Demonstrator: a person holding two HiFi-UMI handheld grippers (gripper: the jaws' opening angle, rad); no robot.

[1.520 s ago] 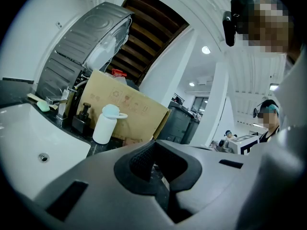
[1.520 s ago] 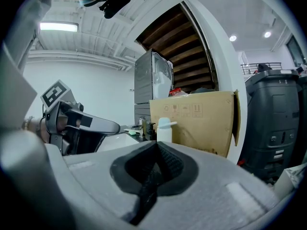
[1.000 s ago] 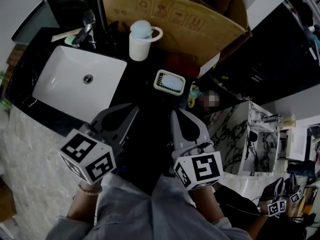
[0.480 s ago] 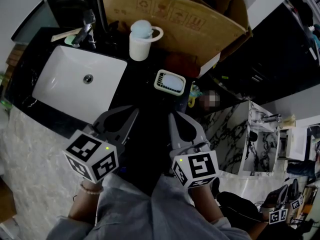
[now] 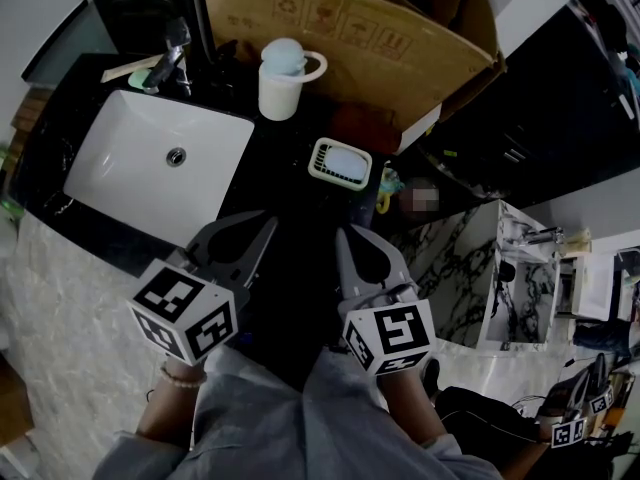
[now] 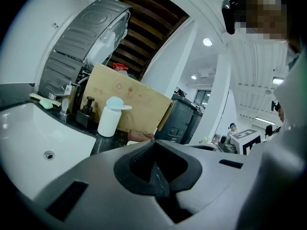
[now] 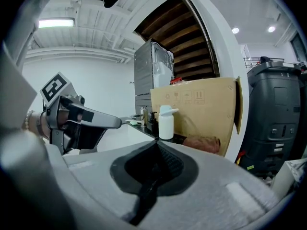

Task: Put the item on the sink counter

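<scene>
Straight ahead of the right gripper (image 5: 347, 236) sits the soap dish (image 5: 339, 162), farther from the left gripper (image 5: 266, 222). Both pairs of jaws are pressed together, empty.

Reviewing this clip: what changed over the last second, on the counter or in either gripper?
Hardly anything. The left gripper and right gripper hang shut and empty near the front of the counter, as before. Only the marker cubes of another gripper pair at the lower right slid further down. The white cup, soap dish and sink are unchanged.
</scene>
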